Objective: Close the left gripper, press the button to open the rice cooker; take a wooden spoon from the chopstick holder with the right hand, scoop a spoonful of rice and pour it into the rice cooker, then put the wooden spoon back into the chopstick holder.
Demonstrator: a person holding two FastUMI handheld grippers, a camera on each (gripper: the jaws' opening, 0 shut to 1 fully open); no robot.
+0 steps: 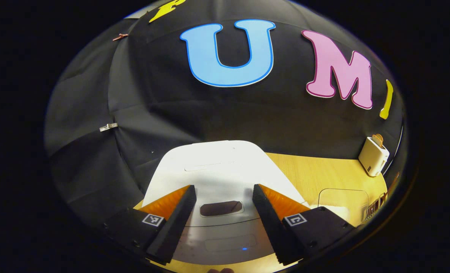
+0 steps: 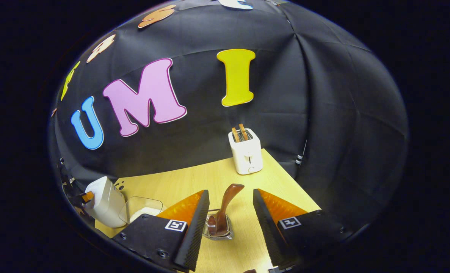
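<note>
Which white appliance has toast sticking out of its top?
The toaster by the back wall; the rice cooker has a smooth closed lid.

A staged kitchen corner inside a recording booth: black cloth walls (image 2: pixel 323 94) surround a pale wooden tabletop (image 2: pixel 194 178) carrying a white toaster (image 2: pixel 246 153) with bread slices, a white rice cooker (image 1: pixel 217 170) and a clear container of rice (image 2: pixel 143 210).
</note>
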